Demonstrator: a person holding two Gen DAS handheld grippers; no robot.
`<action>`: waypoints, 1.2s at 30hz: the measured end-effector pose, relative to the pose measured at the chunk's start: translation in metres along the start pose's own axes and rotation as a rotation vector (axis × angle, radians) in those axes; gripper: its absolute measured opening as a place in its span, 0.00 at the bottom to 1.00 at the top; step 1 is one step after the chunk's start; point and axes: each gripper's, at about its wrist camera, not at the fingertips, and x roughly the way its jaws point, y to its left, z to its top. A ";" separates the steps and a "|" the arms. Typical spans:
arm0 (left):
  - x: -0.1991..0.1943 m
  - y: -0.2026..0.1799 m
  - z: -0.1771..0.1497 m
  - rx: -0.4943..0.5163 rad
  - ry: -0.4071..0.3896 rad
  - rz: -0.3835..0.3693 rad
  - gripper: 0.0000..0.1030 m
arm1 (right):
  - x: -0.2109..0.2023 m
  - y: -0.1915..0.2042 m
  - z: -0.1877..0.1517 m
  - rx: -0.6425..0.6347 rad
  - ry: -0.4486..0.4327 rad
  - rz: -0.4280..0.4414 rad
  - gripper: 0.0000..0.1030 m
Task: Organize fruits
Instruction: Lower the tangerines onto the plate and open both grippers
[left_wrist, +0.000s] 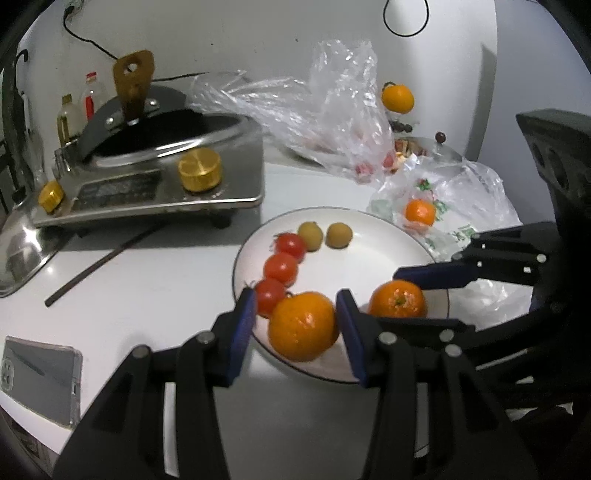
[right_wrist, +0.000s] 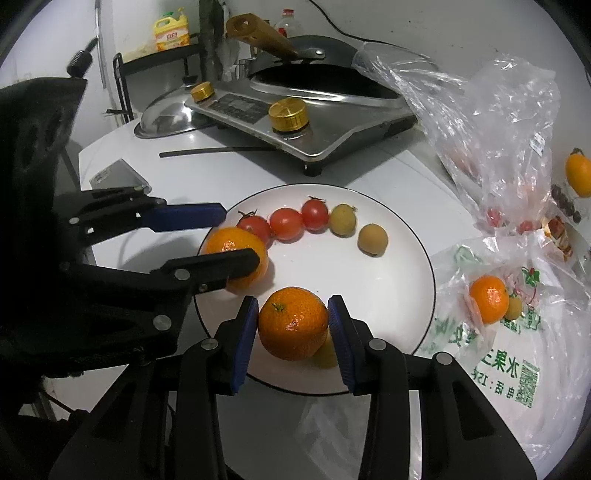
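Plate, white with a dark rim, on the white table. Left gripper clamped on an orange at the plate's near-left edge, touching the last of three tomatoes. Right gripper clamped on a second orange over the plate's near side. Two small yellow-green fruits end the curved row. Third orange lies on a printed plastic bag beside the plate. Stove behind.
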 end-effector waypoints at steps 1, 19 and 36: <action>-0.001 0.002 0.000 -0.005 -0.001 -0.003 0.45 | 0.001 0.000 0.001 0.001 0.000 0.003 0.40; -0.018 0.003 -0.004 -0.013 -0.016 -0.016 0.46 | 0.013 0.009 0.003 0.000 0.028 0.023 0.40; -0.034 -0.026 0.004 0.012 -0.043 0.001 0.48 | -0.023 -0.006 -0.011 0.040 -0.038 -0.005 0.41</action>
